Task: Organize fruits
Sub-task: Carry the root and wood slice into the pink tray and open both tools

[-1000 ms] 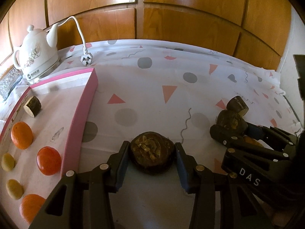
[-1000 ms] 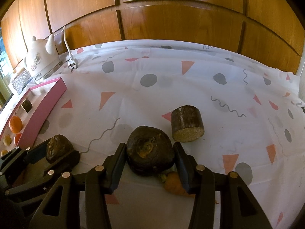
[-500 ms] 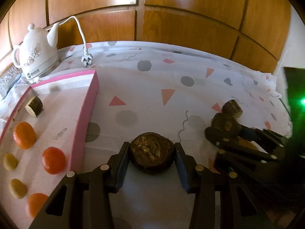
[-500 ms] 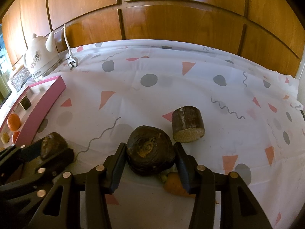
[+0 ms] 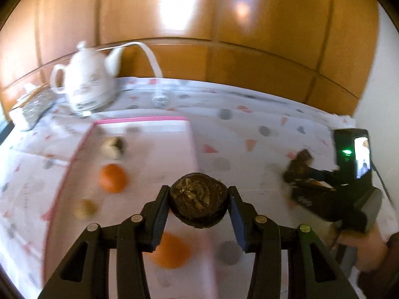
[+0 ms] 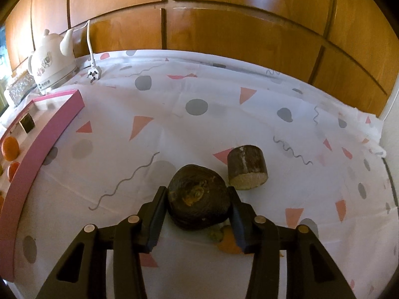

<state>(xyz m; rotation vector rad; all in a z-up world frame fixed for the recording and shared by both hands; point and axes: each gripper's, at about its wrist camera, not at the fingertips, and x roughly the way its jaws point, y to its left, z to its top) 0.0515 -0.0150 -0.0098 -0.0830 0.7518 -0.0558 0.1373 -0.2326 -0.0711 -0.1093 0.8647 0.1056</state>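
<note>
My left gripper (image 5: 198, 205) is shut on a round dark brown fruit (image 5: 198, 205) and holds it in the air over the right part of the pink-edged tray (image 5: 139, 119). On the tray lie oranges (image 5: 112, 178), small yellowish fruits (image 5: 84, 209) and a brown cut piece (image 5: 112, 147). My right gripper (image 6: 198, 199) is shut on a larger dark brown fruit (image 6: 198, 199), low over the cloth. A brown cylindrical cut piece (image 6: 247, 167) lies just right of it. An orange fruit (image 6: 228, 243) shows partly under the right gripper.
A white kettle (image 6: 52, 59) with cord and plug (image 6: 94, 74) stands at the back left, beside a patterned box (image 6: 18, 88). Wood panelling runs behind the table. The tray's pink rim (image 6: 45, 139) lies left of the right gripper. The patterned cloth (image 6: 199, 124) covers the table.
My left gripper has risen and swung left with its dark fruit, from beside the tray to over it; its view is blurred. The right gripper has barely moved.
</note>
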